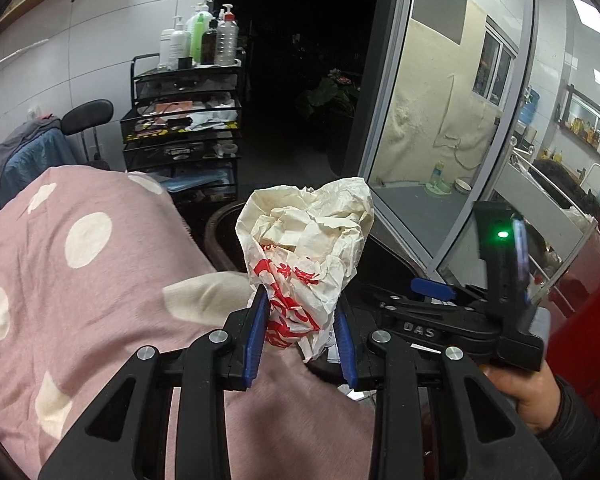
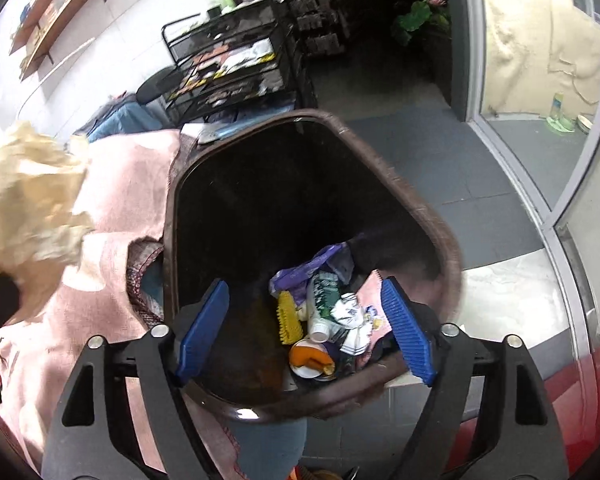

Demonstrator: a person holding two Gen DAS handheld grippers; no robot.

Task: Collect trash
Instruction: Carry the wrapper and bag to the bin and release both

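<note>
Left wrist view: the left gripper (image 1: 302, 334) is clamped on the lower, red-printed end of a crumpled paper wrapper (image 1: 306, 252), whose long axis stands up and away from the jaws over the pink spotted blanket (image 1: 80, 264); the dark bin rim (image 1: 216, 236) lies just beyond and right, so this hand judges nearer to the drop. Right wrist view: the right gripper (image 2: 306, 330) points steeply down over the brown trash bin (image 2: 440, 216), jaws wide apart and holding nothing, with discarded litter (image 2: 328, 312) lying between and below them, while the wrapper shows blurred at far left.
</note>
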